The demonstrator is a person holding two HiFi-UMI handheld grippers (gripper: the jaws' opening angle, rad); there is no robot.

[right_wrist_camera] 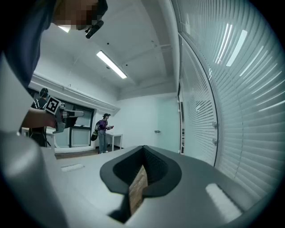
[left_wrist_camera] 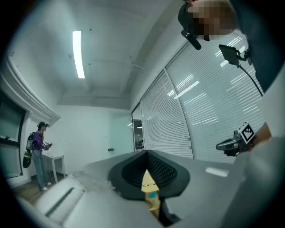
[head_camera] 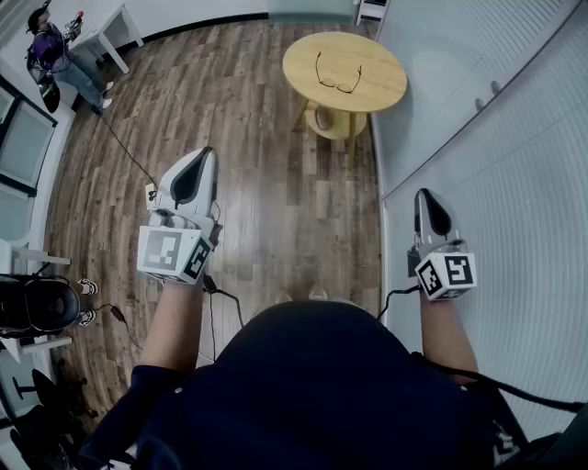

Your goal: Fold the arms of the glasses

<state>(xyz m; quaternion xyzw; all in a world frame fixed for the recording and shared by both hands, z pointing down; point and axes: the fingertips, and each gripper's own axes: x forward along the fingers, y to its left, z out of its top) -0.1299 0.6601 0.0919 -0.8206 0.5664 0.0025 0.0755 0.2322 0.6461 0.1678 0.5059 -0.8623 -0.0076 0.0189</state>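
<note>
— What sort of room is it?

— A wooden floor (head_camera: 276,184), and a wall of pale blinds (head_camera: 496,165) along the right side. A small round table (head_camera: 386,83) with a light wood top stands at the far end, close to that wall.

— How is the left gripper (head_camera: 206,154) set?

— Its own view shows the two jaws brought together at the tip, with nothing clamped between them. It is held out in the air over the bare floor, and its marker cube (head_camera: 170,252) sits at the near end by the forearm.

— And the right gripper (head_camera: 425,195)?

— The same: jaws closed against each other and empty. It is held level with the left one, beside the foot of the blinds, with its own cube (head_camera: 447,274) at the wrist end.

— Where are the glasses (head_camera: 338,75)?

— They lie on the tabletop with both arms spread open and pointing away from the person. They are well apart from both grippers. A thin sliver of the tabletop and the frame shows through the slit below the left gripper's closed tips.

— Anything else further out?

— A person in a purple top (head_camera: 50,50) stands in the far left corner beside a white desk (head_camera: 110,27).
</note>
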